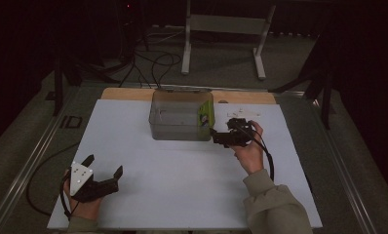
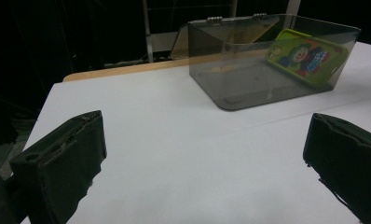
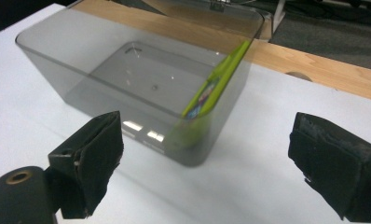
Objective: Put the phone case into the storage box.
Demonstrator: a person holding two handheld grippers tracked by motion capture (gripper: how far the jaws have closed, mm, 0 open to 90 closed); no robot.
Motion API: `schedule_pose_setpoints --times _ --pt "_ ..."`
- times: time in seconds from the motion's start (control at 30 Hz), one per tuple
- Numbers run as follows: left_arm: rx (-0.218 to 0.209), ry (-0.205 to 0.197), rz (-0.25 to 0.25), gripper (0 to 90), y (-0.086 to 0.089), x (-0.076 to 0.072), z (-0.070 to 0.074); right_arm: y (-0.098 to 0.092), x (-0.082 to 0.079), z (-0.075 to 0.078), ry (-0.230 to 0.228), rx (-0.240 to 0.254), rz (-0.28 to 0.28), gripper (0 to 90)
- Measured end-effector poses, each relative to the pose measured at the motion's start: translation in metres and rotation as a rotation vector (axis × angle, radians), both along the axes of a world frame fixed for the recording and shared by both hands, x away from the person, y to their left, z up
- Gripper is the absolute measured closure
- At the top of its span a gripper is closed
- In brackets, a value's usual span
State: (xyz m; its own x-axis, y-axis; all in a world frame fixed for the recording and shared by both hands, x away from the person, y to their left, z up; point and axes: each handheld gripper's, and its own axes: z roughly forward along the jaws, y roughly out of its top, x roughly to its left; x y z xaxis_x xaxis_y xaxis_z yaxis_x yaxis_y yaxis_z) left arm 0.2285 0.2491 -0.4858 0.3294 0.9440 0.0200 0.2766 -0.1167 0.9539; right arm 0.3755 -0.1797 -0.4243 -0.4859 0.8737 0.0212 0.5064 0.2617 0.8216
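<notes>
Green card [image 3: 216, 84] in box [image 3: 58, 60], beyond right claw [image 3: 207, 154]

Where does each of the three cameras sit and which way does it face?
High view: above the person's side, facing forward and down on the white table; both hands show.
Left gripper view: low on the table, facing the clear smoky plastic box; its black fingers show.
Right gripper view: close beside the box; own fingers show.
All share the green patterned card inside it.

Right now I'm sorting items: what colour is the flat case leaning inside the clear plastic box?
Lime green flat case with a colourful clown picture, clearest in the left gripper view.
</notes>
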Motion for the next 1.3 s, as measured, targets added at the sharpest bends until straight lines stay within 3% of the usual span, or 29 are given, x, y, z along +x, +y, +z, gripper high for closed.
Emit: schedule_pose_setpoints --times 0.03,0.13,0.17,0.23,0.37,0.5,0.8,1.17,1.3 --pt "0.0 0.002 0.0 0.2 0.0 0.0 0.0 -0.005 -0.009 -0.001 -0.037 0.005 -0.003 9.5" --pt "0.002 0.003 -0.003 0.2 0.0 0.0 0.0 -0.014 -0.02 -0.003 -0.085 0.039 -0.009 9.3" --pt "0.002 0.003 -0.003 0.2 0.0 0.0 0.0 -0.014 -0.02 -0.003 -0.085 0.039 -0.009 9.3" --pt "0.004 0.008 -0.004 0.2 0.0 0.001 0.0 -0.024 -0.031 -0.007 -0.14 0.031 -0.019 9.0" --pt "0.005 0.011 -0.003 0.2 0.0 0.001 0.0 -0.034 -0.042 -0.007 -0.164 0.042 -0.023 9.0" --pt "0.006 0.016 -0.003 0.2 0.0 0.002 -0.001 -0.042 -0.058 -0.009 -0.211 0.006 -0.032 9.0" --pt "0.006 0.019 -0.011 0.2 0.0 0.003 -0.001 -0.061 -0.089 -0.026 -0.26 -0.002 -0.077 9.0" --pt "0.004 0.012 -0.016 0.2 0.0 0.005 -0.001 -0.068 -0.107 -0.028 -0.31 0.037 -0.051 9.0" --pt "0.01 0.003 -0.022 0.2 -0.001 0.005 0.0 -0.078 -0.116 -0.044 -0.3 0.058 -0.083 9.0"
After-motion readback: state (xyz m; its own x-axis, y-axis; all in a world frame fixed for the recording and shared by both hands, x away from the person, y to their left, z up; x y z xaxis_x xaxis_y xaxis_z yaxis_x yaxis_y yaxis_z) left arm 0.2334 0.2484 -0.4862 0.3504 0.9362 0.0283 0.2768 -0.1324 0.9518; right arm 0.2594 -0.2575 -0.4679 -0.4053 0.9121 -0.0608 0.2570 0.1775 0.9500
